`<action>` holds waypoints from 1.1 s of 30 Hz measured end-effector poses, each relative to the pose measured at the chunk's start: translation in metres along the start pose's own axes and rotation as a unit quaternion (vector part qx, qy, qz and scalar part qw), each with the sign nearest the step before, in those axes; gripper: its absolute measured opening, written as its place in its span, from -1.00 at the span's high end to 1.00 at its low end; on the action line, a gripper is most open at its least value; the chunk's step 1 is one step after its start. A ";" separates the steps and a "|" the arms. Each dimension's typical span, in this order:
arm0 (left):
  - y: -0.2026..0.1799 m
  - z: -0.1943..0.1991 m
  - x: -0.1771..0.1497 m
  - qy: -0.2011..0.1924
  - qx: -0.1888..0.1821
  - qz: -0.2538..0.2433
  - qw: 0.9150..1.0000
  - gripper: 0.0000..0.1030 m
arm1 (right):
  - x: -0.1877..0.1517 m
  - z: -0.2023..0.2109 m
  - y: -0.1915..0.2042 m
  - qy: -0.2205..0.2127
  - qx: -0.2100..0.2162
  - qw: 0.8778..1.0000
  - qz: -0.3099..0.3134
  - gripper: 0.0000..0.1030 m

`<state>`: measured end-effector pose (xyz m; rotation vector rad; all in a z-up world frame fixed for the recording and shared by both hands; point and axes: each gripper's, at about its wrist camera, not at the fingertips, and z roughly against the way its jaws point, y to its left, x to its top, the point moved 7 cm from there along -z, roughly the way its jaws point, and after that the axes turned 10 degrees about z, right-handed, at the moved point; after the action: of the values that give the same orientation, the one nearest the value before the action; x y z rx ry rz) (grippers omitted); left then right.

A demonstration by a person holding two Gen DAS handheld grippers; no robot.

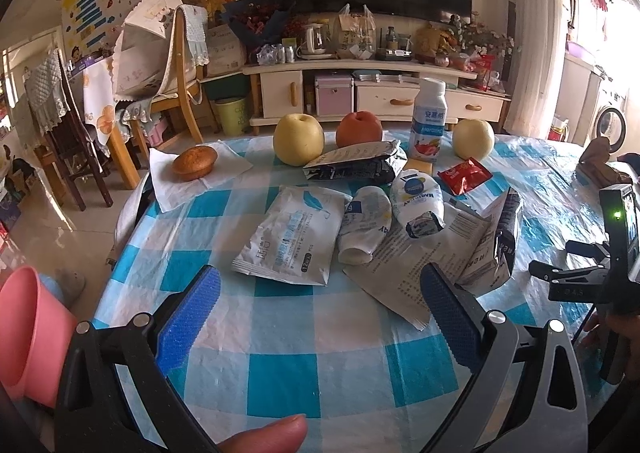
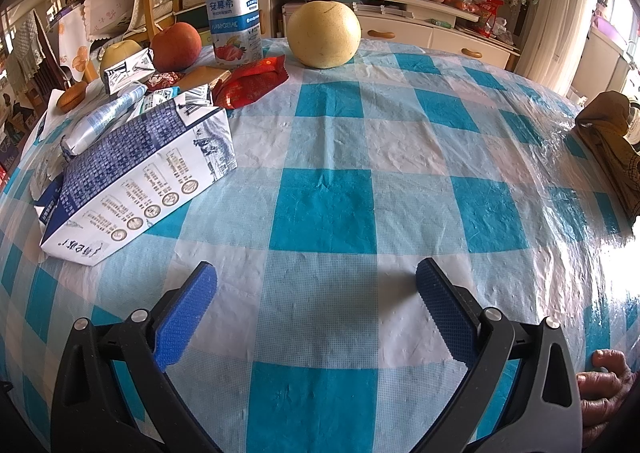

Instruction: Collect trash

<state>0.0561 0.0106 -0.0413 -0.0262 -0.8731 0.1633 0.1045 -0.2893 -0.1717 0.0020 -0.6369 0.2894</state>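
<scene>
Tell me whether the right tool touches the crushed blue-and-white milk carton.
Apart. Right wrist view shows checked cloth between the right tool and the carton.

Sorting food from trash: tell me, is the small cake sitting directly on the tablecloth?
No, the small cake rests on a white napkin.

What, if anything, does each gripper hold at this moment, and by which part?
Nothing is held. The left gripper and the right gripper both stand open above the checked tablecloth, with only cloth between their fingers.

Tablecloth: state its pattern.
Blue-and-white check on the tablecloth, clearest in the right wrist view.
</scene>
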 end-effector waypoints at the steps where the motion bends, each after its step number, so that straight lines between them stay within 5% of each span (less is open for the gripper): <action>1: 0.001 0.000 0.000 0.000 0.000 0.000 1.000 -0.92 | 0.000 0.001 0.002 0.003 0.002 1.000 -0.002 -0.93; 11: 0.007 0.003 0.003 -0.012 -0.001 -0.004 1.000 -0.92 | 0.014 0.059 0.037 -0.079 0.058 0.995 -0.008 -0.93; 23: 0.027 0.002 0.019 -0.035 0.014 0.046 0.998 -0.92 | 0.026 0.083 0.057 -0.114 0.080 0.990 0.003 -0.93; 33: 0.005 -0.004 0.005 -0.005 -0.002 -0.017 1.000 -0.92 | 0.027 0.087 0.070 -0.121 0.082 0.989 0.022 -0.93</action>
<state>0.0622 0.0162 -0.0402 -0.0144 -0.8832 0.1293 0.0560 -0.2228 -0.0916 0.1836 -0.8536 0.3864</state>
